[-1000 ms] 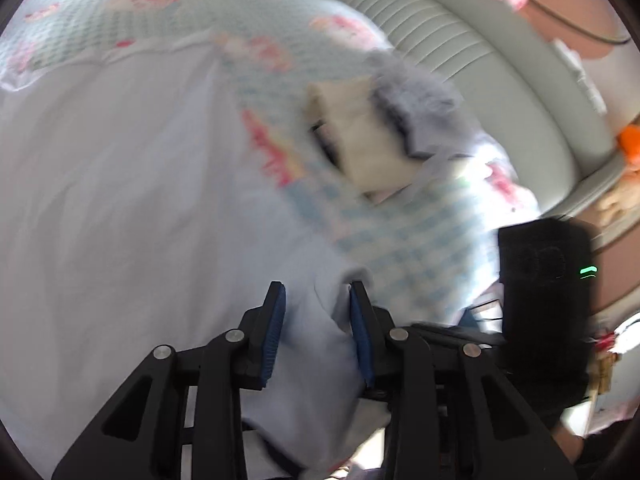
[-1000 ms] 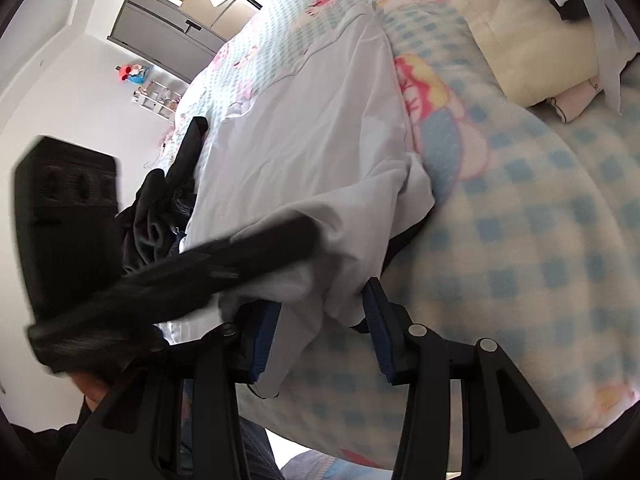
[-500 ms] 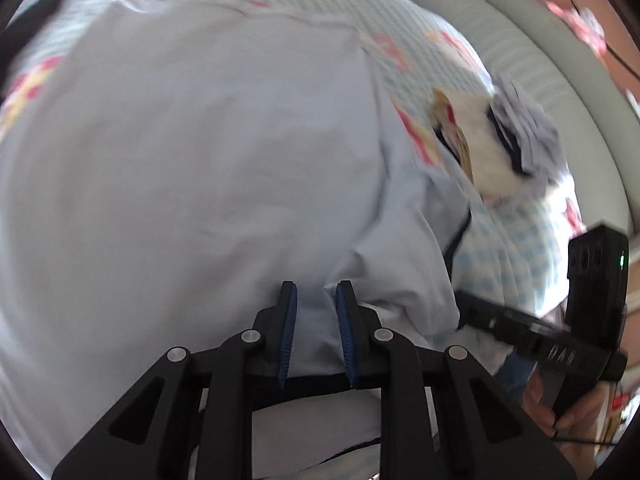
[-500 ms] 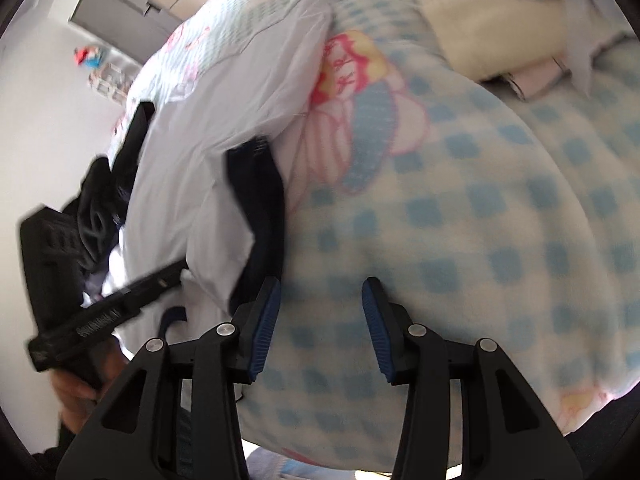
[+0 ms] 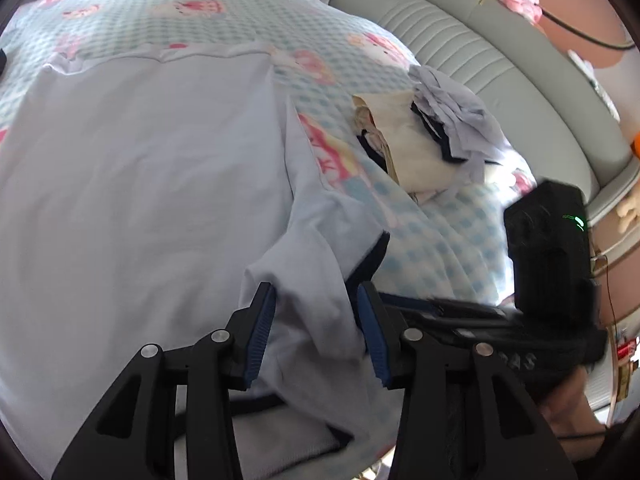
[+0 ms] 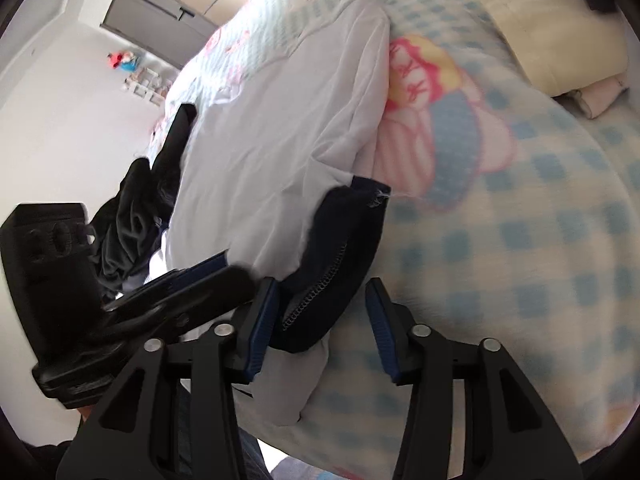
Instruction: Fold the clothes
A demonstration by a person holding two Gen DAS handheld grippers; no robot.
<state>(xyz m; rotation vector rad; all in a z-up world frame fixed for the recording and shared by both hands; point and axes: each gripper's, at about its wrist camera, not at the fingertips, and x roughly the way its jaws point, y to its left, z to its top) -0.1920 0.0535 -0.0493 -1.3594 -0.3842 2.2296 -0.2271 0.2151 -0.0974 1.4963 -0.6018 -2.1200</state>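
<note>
A large white cotton garment with a dark navy cuff (image 5: pixel 132 184) lay spread flat over most of the blue-and-white checked cartoon-print blanket (image 5: pixel 224 12) on the bed, its body smooth. Its sleeve (image 5: pixel 320 248) sat bunched near the blanket's near edge. The left gripper (image 5: pixel 316 320) stood with its jaws apart, straddling that bunched sleeve cloth without pinching it. The right gripper (image 6: pixel 320 320) was likewise spread wide, the navy cuff (image 6: pixel 336 248) lying between its pads — not clamped.

Toward the blanket's far right corner a small stack of folded cream and pale-grey clothes (image 5: pixel 424 148) rested, so some folding looked done. A heap of black clothing (image 6: pixel 132 208) lay crumpled at the blanket's left edge, seemingly unfolded. The white garment itself showed no completed fold — the sleeve appeared to need laying across the body, though whether that tuck was starting or just released could not be told.
</note>
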